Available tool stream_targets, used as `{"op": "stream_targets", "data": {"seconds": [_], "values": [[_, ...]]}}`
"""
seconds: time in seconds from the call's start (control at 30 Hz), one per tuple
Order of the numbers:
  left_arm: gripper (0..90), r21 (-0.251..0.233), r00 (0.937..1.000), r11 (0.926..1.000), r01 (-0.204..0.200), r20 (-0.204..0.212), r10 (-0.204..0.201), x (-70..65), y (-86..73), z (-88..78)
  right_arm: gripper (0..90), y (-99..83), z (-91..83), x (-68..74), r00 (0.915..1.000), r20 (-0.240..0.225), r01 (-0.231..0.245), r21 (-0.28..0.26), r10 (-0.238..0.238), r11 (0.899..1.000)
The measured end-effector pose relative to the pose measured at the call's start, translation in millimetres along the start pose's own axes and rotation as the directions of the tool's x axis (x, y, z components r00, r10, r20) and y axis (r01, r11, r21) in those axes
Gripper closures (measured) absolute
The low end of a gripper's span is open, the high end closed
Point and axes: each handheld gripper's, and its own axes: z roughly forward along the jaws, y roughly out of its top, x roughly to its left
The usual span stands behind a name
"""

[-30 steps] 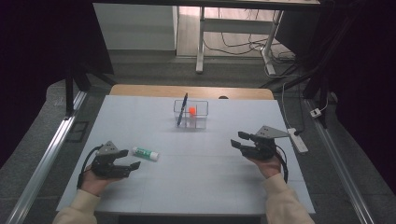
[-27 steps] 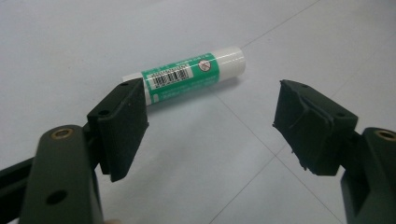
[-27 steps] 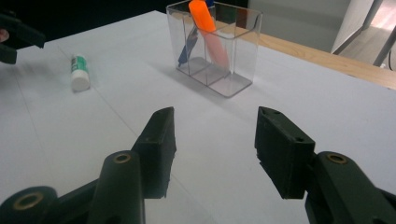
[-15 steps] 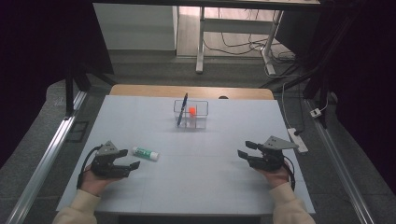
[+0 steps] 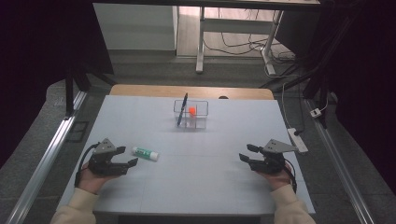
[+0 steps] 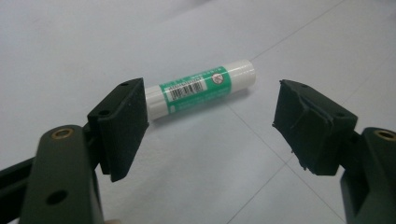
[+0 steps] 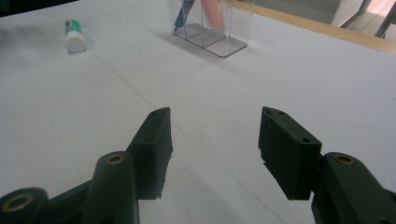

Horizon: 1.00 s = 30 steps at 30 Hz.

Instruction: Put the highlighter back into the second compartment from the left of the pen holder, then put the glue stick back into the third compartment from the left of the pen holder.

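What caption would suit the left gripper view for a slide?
Open left gripper facing a green-and-white glue stick lying on the pale table.

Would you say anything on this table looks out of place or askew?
Mildly: the glue stick lies on its side, loose on the table near the open left gripper, while the pen stands leaning in the clear organizer. Nothing looks spilled or damaged.

One glue stick (image 5: 145,152), one clear organizer box (image 5: 191,115), one dark pen (image 5: 182,108), one orange item (image 5: 192,111), two hand-held grippers
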Motion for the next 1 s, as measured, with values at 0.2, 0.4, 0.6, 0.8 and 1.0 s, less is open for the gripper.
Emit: {"op": "stream_targets", "data": {"seconds": [0.2, 0.4, 0.6, 0.8, 1.0], "values": [[25.7, -0.005, 1.0000, 1.0000, -0.001, -0.008, 0.001, 1.5, -0.3, -3.4, 43.9, 0.0, 2.8, 2.3, 0.9999, -0.004, 0.011, 0.014, -0.011, 1.000], [25.7, -0.003, 1.0000, 1.0000, -0.003, -0.007, 0.003, 2.6, -0.5, -3.3, 43.6, -0.6, 4.2, 2.5, 0.9999, -0.005, 0.015, 0.023, -0.015, 1.000], [25.7, -0.005, 1.0000, 1.0000, -0.005, -0.008, 0.005, 3.9, -0.2, -5.7, 43.5, -1.8, 4.1, 2.0, 0.9999, -0.006, 0.009, 0.028, -0.009, 1.000], [25.7, -0.004, 0.9999, 1.0000, 0.000, -0.013, 0.000, 7.9, -1.0, -10.0, 43.4, -1.8, 4.8, 2.3, 0.9999, -0.011, 0.013, 0.035, -0.012, 0.999], [25.7, 0.007, 0.9997, 1.0000, 0.002, -0.023, -0.001, 14.1, 3.9, -10.0, 43.2, -1.3, 4.3, 3.3, 0.9999, -0.011, 0.010, 0.033, -0.010, 0.999]]}}
